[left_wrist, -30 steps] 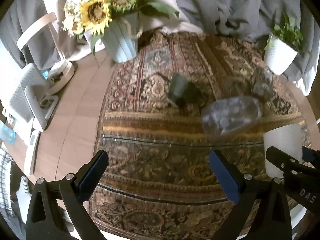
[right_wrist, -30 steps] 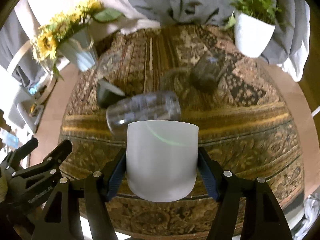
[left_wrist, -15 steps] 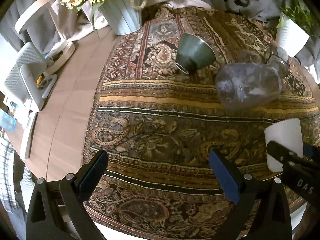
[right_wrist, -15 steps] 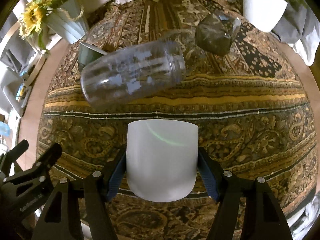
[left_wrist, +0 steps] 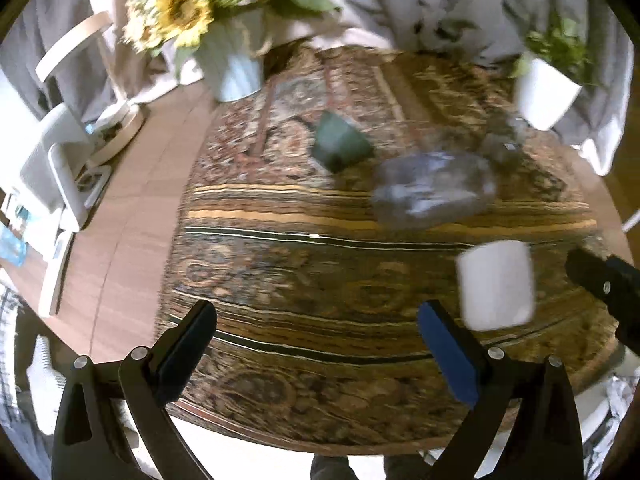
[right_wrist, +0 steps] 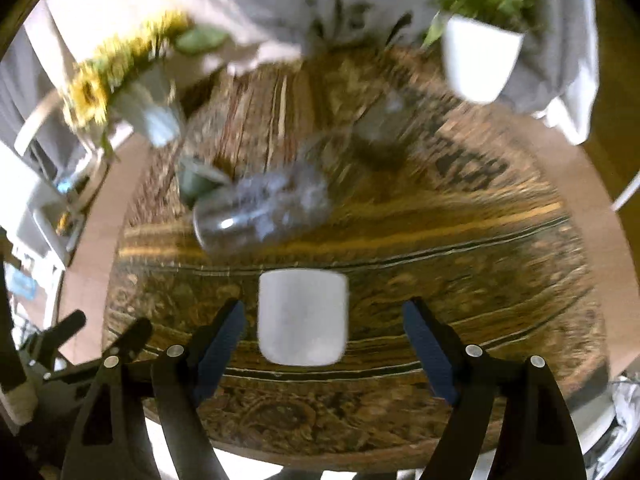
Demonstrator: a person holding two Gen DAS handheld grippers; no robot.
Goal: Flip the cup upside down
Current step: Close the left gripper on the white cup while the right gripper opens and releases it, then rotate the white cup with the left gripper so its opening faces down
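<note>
Both cameras sit above the near edge of the desk [left_wrist: 132, 216] and look down and across it. Both see the white cup [right_wrist: 303, 317]: close at 6 o'clock for the right camera, at 4 o'clock [left_wrist: 496, 285] for the left.

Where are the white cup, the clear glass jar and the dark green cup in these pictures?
white cup [right_wrist: 303, 318]: right wrist view, middle of its side wall.
clear glass jar [right_wrist: 262, 214]: right wrist view, middle of its body, lying on its side.
dark green cup [left_wrist: 340, 147]: left wrist view, outer wall.
</note>
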